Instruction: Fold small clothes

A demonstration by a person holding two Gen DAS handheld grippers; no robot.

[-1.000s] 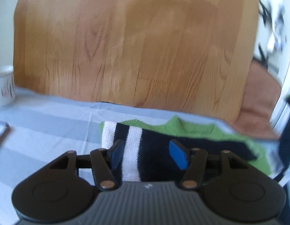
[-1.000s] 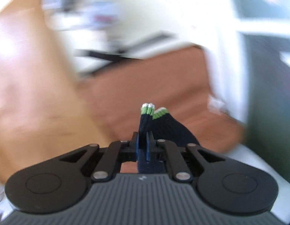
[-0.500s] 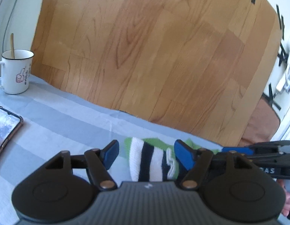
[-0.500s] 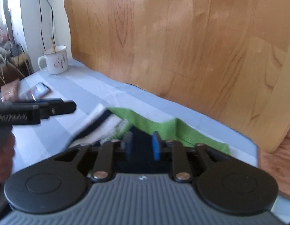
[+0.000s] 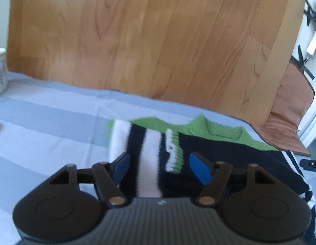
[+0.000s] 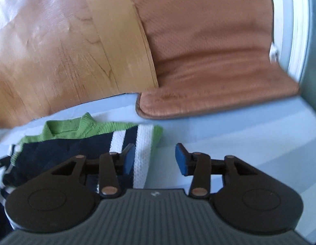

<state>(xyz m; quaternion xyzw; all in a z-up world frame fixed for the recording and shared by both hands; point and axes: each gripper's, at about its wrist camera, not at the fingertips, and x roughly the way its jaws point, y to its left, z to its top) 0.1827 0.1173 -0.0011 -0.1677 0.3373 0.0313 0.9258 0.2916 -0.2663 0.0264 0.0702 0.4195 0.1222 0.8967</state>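
Lying folded on the striped cloth [image 5: 55, 110]: small sweater [image 5: 229, 155], navy with white bands and green collar toward twelve o'clock. Hovering over it, left gripper [image 5: 159, 166], jaws closing, pinching nothing. Opening at its three o'clock edge, right gripper [image 6: 155, 159], gripping nothing.

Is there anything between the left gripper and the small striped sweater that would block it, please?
Nothing visible does. The left gripper, its jaws closing, is already right over the sweater, whose folded sleeve shows between the blue pads. Only the striped cloth lies around it.
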